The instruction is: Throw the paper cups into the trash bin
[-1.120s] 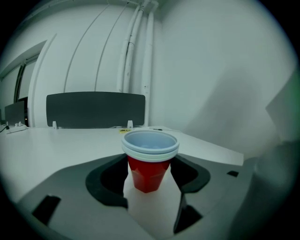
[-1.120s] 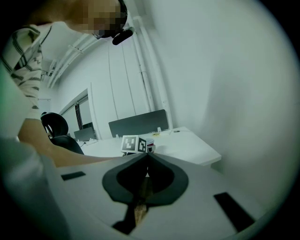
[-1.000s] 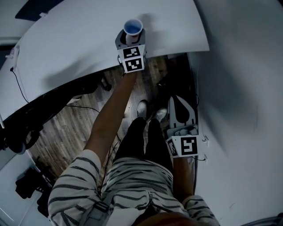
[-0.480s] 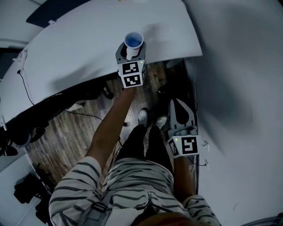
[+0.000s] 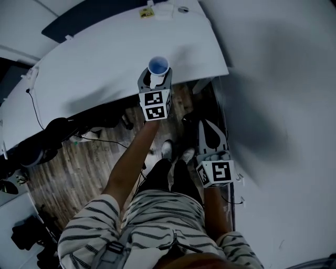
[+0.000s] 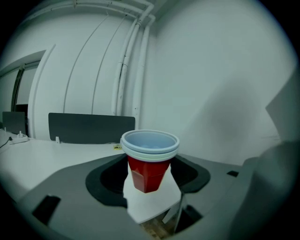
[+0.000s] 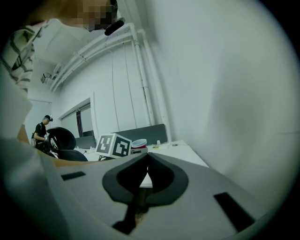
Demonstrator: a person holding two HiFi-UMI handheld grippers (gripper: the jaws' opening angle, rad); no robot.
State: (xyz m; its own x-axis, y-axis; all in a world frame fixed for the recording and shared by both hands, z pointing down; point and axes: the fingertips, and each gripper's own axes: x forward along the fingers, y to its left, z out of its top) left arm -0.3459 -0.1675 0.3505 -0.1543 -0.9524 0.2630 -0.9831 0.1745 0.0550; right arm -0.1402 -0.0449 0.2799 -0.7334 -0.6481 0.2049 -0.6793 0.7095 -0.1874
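Cups [image 6: 149, 161], red, faceted and nested, sit pinched in left gripper [image 5: 156, 80]; right gripper [image 5: 210, 131] pressed together.

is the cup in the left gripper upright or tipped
Upright: the red cup sits clamped in the left gripper, open rim facing up.

In the head view, your left gripper [image 5: 156, 78] covers the walls of the paper cups [image 5: 158, 66], so only the rim and blue inside show, and the stack cannot be counted there. At 12 o'clock on the table [image 5: 105, 58], the small items [image 5: 157, 10] are too small to identify, and the frame edge cuts the table off at 9 o'clock. In the right gripper view, the marker cube [image 7: 114, 145] hides all but the cups' rim at its 3 o'clock side.
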